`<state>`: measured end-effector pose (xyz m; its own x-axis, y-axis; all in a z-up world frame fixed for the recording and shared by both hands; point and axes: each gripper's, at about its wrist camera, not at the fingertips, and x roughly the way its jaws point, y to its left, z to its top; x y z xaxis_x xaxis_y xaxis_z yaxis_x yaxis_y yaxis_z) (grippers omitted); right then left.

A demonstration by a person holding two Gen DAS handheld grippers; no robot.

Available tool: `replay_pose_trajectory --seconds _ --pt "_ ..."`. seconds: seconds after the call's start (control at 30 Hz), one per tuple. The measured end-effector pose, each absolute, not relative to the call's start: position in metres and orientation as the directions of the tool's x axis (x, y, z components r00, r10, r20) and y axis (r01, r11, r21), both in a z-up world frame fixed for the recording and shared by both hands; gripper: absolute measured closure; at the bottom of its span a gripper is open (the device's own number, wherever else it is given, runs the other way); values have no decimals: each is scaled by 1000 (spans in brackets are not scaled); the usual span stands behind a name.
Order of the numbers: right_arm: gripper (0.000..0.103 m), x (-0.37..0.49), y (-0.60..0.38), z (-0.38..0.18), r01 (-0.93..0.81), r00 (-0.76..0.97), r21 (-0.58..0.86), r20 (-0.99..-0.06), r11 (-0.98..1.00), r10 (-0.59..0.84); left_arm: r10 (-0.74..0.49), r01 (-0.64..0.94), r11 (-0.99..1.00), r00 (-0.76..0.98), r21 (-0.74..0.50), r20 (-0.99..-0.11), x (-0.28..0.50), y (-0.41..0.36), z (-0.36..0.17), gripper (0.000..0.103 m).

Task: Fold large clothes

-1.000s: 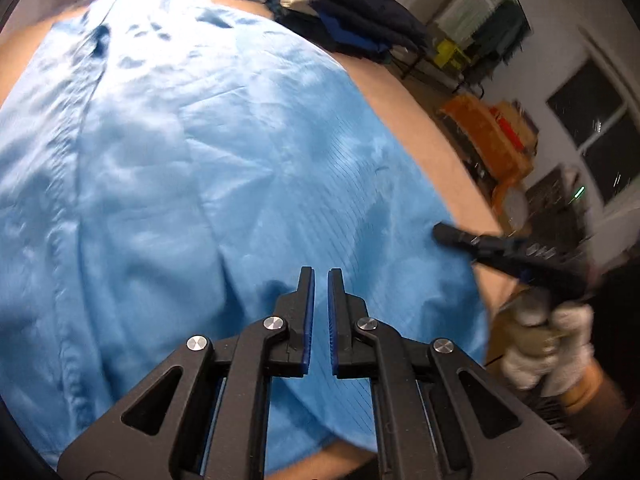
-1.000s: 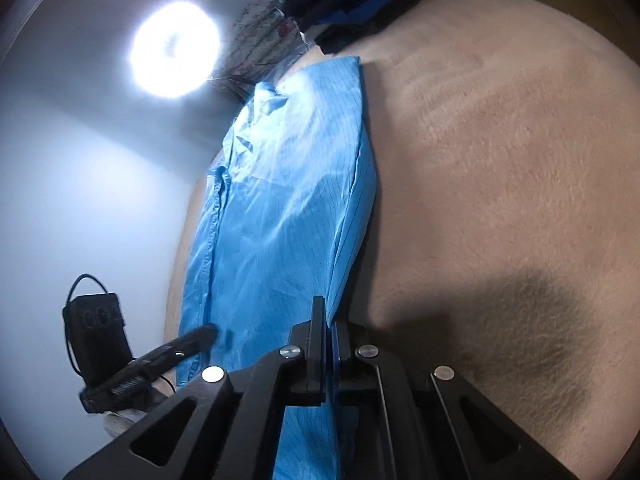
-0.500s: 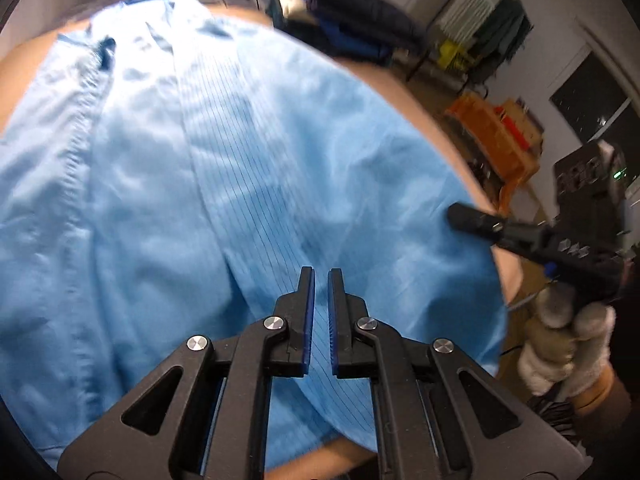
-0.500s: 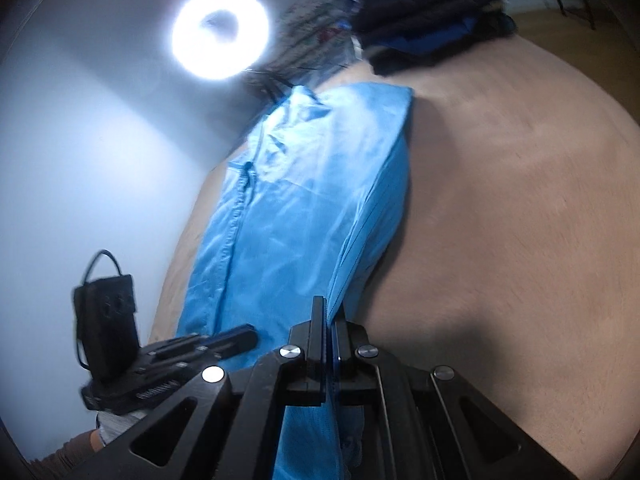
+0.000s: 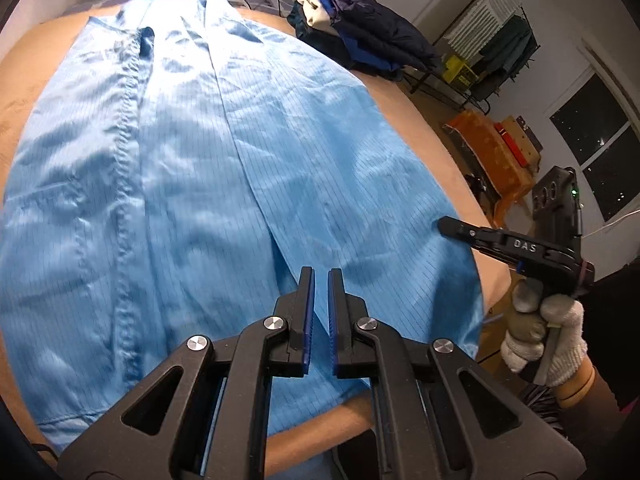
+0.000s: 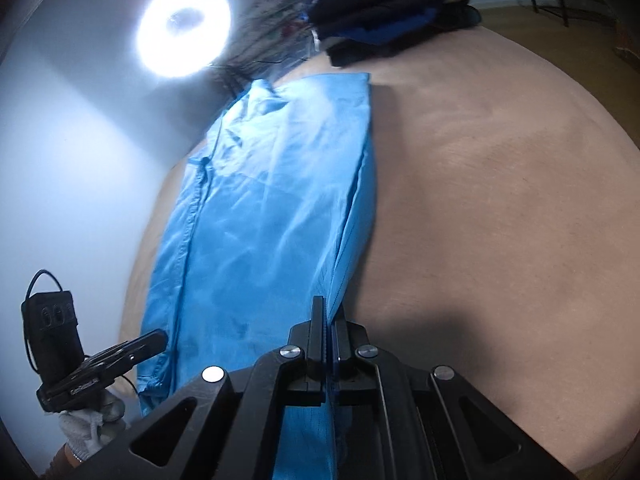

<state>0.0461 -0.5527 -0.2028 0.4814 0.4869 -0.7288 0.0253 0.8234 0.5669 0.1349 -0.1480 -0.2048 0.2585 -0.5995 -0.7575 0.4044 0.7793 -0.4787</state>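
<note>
A: Where is the garment?

B: It lies flat along the tan bed, both long sides already folded in toward the middle, so it makes one long blue strip. The collar end points to the far side, near the stack of dark clothes; the hem end is close to both grippers.

A: And the grippers?

B: The right gripper has its fingers pressed together with a thin edge of the blue cloth pinched between them, at the near right corner of the strip. The left gripper is nearly closed as well, a narrow slit showing between its blue pads. It hangs over the cloth close to the middle overlap, and I see nothing caught in it.

A: So what could go wrong?

B: I think the main risk is a one-sided lift. If only the right corner goes up and forward, the hem would skew, and the folded-in right panel could slide open, since the fabric looks thin and slick.

A: Anything else?

B: The right pinch looks shallow. It may hold only the top layer, so the layers underneath could stay behind and bunch. The left gripper would also need to open before it can take the other corner; pushed down closed, it would just wrinkle the cloth. And the hem sits by the bed edge, so a dropped corner could slip off.
</note>
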Motion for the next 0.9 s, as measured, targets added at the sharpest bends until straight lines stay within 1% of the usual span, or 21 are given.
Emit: replay_pose_trajectory --seconds 0.13,0.27,0.33,0.5,0.67,0.9 --pt "103 46 -537 -188 -25 494 528 -732 849 470 -609 422 764 223 -488 -761 126 -159 -211 101" --pt "103 42 -500 -155 -165 523 417 -731 894 438 -624 415 758 236 -503 -745 124 -155 -203 101" --pt "103 39 -477 -141 -236 533 360 -729 903 430 -637 392 756 256 -524 -727 128 -145 -196 101" --pt "103 38 -428 -126 -356 517 300 -726 885 454 -647 307 762 355 -570 -675 142 -104 -178 101" --pt "103 38 -370 -135 -457 458 252 -756 853 469 -627 203 767 440 -609 -643 153 -57 -170 101" --pt "103 39 -307 -184 -542 328 214 -837 812 439 -589 98 773 476 -626 -653 157 -10 -180 101"
